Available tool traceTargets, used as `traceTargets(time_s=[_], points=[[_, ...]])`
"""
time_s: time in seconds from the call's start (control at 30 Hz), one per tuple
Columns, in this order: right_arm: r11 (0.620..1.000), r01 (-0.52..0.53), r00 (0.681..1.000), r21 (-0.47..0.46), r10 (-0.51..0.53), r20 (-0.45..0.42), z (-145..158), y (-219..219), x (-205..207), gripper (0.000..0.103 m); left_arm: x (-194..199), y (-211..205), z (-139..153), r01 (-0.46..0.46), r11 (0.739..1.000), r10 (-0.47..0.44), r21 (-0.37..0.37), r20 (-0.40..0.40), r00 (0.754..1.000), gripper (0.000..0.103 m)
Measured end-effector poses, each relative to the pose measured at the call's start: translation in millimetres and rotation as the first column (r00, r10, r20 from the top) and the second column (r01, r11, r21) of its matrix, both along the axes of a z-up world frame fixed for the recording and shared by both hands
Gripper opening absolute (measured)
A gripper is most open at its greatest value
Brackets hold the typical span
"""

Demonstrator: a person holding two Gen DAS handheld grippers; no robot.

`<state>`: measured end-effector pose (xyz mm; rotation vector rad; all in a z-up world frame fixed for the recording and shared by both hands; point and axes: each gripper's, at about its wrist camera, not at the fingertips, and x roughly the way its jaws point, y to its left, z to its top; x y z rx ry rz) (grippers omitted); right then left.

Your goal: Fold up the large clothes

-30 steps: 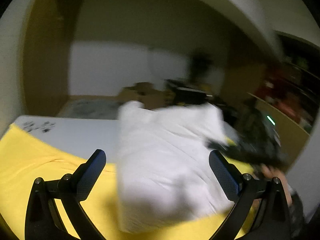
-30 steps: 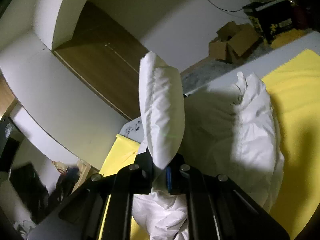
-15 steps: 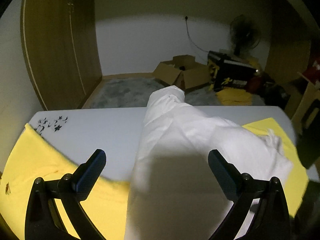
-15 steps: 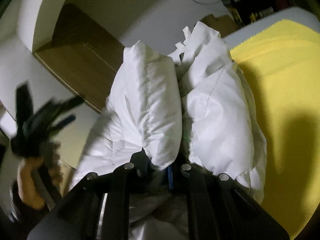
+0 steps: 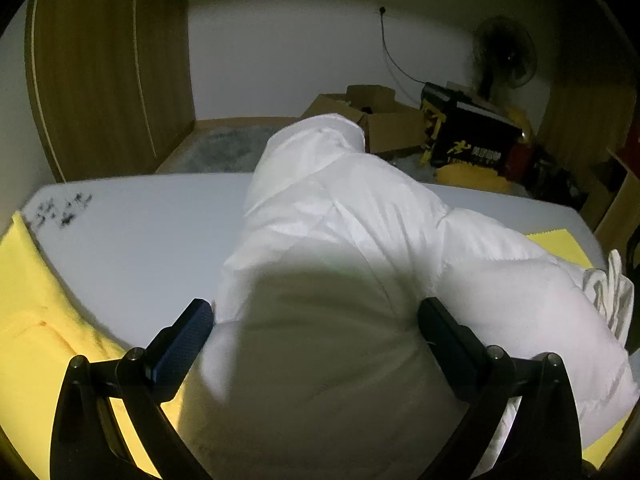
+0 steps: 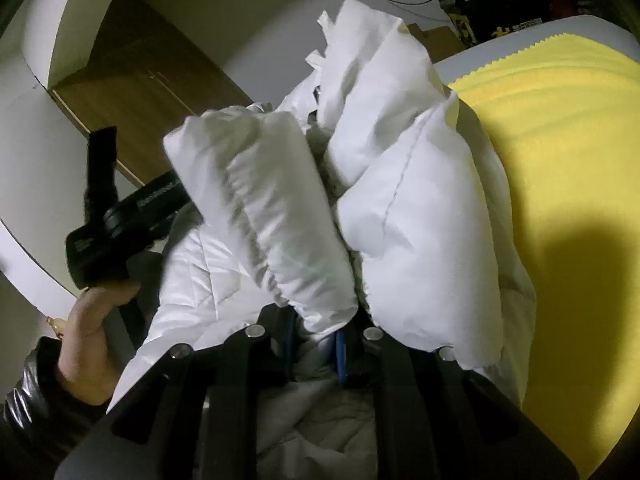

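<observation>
A white puffer jacket (image 5: 340,240) lies bunched on a white table (image 5: 140,232) spread with a yellow cloth (image 5: 32,300). My left gripper (image 5: 314,332) is open wide and tilted down over the jacket. The jacket's near bulk swells up between its fingers (image 5: 188,336), in shadow. My right gripper (image 6: 312,344) is shut on a padded fold of the jacket (image 6: 400,200), seemingly a sleeve end with a gathered cuff that stands up from the jaws. In the right wrist view, a person's hand (image 6: 88,320) holds the left gripper's black body (image 6: 116,216) at the left.
Yellow cloth (image 6: 560,140) covers the table to the right of the jacket. Beyond the table's far edge are a grey rug (image 5: 224,152), an open cardboard box (image 5: 384,124), a black and yellow box (image 5: 468,136) and a fan (image 5: 504,52). A wooden wardrobe (image 5: 108,60) stands at the left.
My left gripper has swung down and in, so the jacket now fills the space between its fingers. The right gripper has sunk with its fold, and the jacket has settled lower on the table.
</observation>
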<state>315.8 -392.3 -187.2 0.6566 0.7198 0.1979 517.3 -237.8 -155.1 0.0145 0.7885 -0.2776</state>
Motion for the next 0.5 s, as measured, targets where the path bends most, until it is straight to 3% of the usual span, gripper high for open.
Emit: traceTargets(time_s=[0.5], points=[[0.999,0.007,1.000,-0.048,-0.007,-0.009,4,-12,15,0.013,8,-4,-19,0.007,1.000,-0.008,-0.012,-0.034,0.999,0.103]])
